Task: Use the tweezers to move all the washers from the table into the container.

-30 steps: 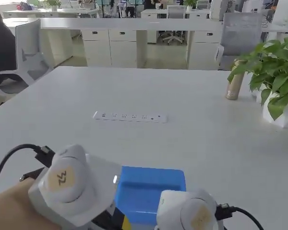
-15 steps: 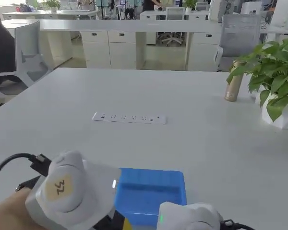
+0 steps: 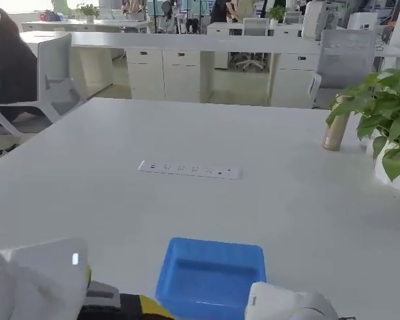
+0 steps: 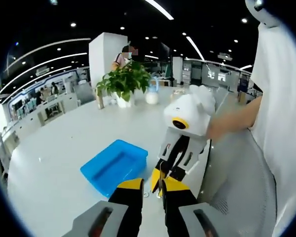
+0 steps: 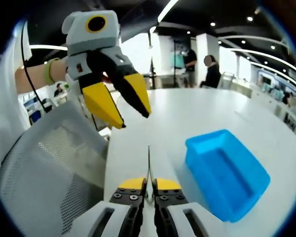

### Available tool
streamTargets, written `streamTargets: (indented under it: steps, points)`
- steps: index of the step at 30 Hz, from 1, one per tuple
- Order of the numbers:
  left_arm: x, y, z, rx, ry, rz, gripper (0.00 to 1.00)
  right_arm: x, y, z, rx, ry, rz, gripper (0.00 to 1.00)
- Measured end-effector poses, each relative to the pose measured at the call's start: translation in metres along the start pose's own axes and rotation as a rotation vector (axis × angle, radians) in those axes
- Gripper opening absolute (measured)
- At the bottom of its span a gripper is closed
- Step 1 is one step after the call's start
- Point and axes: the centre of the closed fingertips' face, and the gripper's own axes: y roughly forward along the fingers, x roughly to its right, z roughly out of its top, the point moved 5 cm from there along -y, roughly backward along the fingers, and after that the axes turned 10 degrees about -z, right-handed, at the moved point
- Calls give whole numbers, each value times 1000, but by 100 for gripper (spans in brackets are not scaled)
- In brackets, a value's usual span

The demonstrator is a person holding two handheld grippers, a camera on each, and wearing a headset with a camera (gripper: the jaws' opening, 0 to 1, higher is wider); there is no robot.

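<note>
**A:** Quick status. R gripper [image 5: 149, 183]: jaws pinched tight on the tweezers [image 5: 149, 163], whose thin blade pokes straight ahead, low over the table [image 3: 267, 193]. L gripper [image 5: 134, 121] hangs above and in front of it, jaws apart, nothing btwn them.

**B:** Container? Washers?

**A:** Blue container [image 3: 210, 283] is on the table just ahead of both grippers, near the tweezers but not touching, and looks empty. Washers I can't make out for sure. There's a tiny pale speck [image 4: 146, 195] on the table by the L gripper's tips. Maybe one, too small to tell.

**B:** OK, what can go wrong from here?

**A:** A few things, imo.
1. The clamp looks hard. If it holds the tweezer tips shut, there's no gap to take a washer, so the squeeze prob. needs easing first.
2. A flat washer on a smooth top is tricky. The tips could skid and flick it away, and the table edge is close on the near side, so it could go over.
3. The two grippers sit v. close. A bump from the L one could twist the tweezers in the R jaws and lose alignment.
4. The container looks light. A nudge from either gripper could shove it, and a drop could then miss the rim.

**B:** Worst one?

**A:** No. 2, I'd say.
</note>
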Motion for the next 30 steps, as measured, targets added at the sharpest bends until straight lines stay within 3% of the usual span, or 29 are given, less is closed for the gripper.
streamTargets:
  steps: [4, 11, 14, 19, 22, 24, 28, 30]
  points:
    - [-4, -15, -8, 108, -108, 115, 21, 7, -5, -1, -3, 33, -21, 2]
    - [-12, -33, -22, 197, -200, 276, 36, 21, -18, 4, 18, 128, -56, 2]
    - [-15, -37, -25, 221, -194, 351, 44, 29, -22, 6, 19, 141, -74, 3]
    - [-17, -34, -33, 206, -159, 413, 60, 41, -29, 11, 31, 186, -101, 3]
    - [-19, -34, -38, 196, -168, 423, 63, 45, -34, 15, 54, 227, -111, 3]
    - [-21, -37, -38, 216, -175, 434, 66, 50, -38, 18, 74, 264, -116, 3]
    - [-28, -48, -33, 318, -226, 477, 74, 63, -45, 26, 124, 358, -120, 3]
    - [-30, -53, -34, 332, -232, 484, 77, 73, -48, 29, 147, 410, -129, 3]
